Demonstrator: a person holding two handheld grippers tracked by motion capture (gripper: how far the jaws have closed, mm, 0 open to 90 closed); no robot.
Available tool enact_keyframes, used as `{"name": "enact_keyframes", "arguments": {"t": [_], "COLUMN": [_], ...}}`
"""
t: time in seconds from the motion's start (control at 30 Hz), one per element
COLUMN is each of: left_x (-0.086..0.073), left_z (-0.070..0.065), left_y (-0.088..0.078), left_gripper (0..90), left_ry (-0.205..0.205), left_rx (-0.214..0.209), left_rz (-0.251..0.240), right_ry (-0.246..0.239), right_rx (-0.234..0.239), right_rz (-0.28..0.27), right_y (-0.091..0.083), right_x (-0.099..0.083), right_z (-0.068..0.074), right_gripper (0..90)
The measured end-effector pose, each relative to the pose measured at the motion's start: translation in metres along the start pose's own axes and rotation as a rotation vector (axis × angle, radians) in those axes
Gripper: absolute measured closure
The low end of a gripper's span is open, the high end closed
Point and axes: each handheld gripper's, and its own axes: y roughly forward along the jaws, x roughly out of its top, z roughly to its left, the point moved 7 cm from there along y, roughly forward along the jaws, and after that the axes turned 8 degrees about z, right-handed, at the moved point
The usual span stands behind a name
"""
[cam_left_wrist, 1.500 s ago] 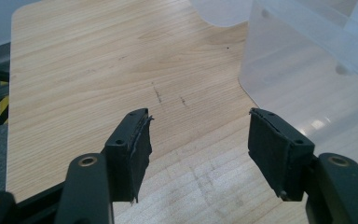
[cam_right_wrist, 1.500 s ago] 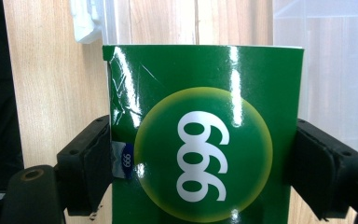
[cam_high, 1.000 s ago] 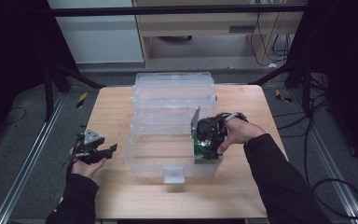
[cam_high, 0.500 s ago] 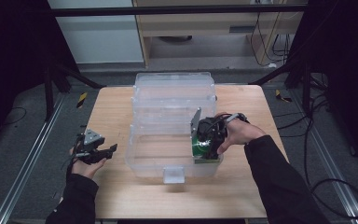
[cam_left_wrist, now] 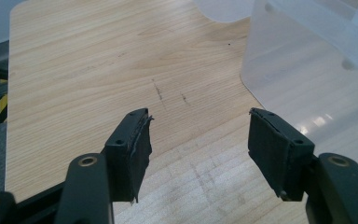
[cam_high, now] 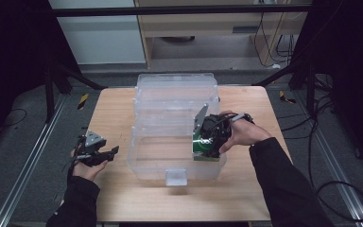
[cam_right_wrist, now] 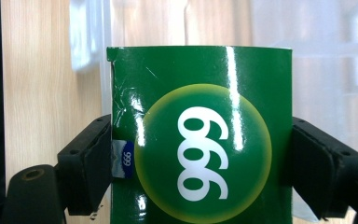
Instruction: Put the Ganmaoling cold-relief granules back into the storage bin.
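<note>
A clear plastic bin (cam_high: 170,142) stands mid-table with its lid (cam_high: 177,92) lying open behind it. My right gripper (cam_high: 207,150) is down inside the bin at its right side, shut on a green box (cam_right_wrist: 200,135) with a yellow-green circle and white "999" print; the box's edge (cam_high: 205,147) shows green in the high view. Both jaws press the box's two sides. My left gripper (cam_left_wrist: 198,149) hovers open over the bare wood left of the bin, nothing between its fingers (cam_left_wrist: 130,144). In the high view it (cam_high: 108,153) sits near the table's left edge.
The wooden table (cam_high: 118,109) has bare surface left and in front of the bin. The bin's front latch (cam_high: 176,176) juts toward the front edge. The bin's clear wall (cam_left_wrist: 307,84) lies just right of my left gripper. Metal rails and cables run along the floor on both sides.
The right gripper has sunk slightly lower into the bin with the green box. The left gripper has stayed where it was.
</note>
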Motion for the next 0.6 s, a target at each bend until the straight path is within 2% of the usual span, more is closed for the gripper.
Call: {"name": "enact_keyframes", "arguments": {"t": [0.07, 0.27, 0.4, 0.6], "left_x": [0.000, 0.000, 0.000, 0.000], "left_z": [0.000, -0.001, 0.000, -0.001], "left_y": [0.000, 0.000, 0.001, 0.001], "left_gripper": [38.5, 38.5, 38.5, 38.5], "left_ry": [0.003, 0.004, 0.003, 0.006], "left_rx": [0.001, 0.000, -0.001, -0.001], "left_rz": [0.001, 0.002, 0.003, 0.005], "right_ry": [0.022, 0.018, 0.065, 0.029], "right_rx": [0.000, -0.006, 0.026, 0.018], "right_rz": [-0.016, 0.031, 0.037, 0.085], "right_y": [-0.002, 0.011, 0.021, 0.032], "right_x": [0.001, 0.000, -0.004, -0.010], "right_z": [0.000, 0.000, 0.002, 0.004], "right_gripper": [17.4, 17.4, 17.4, 17.3]}}
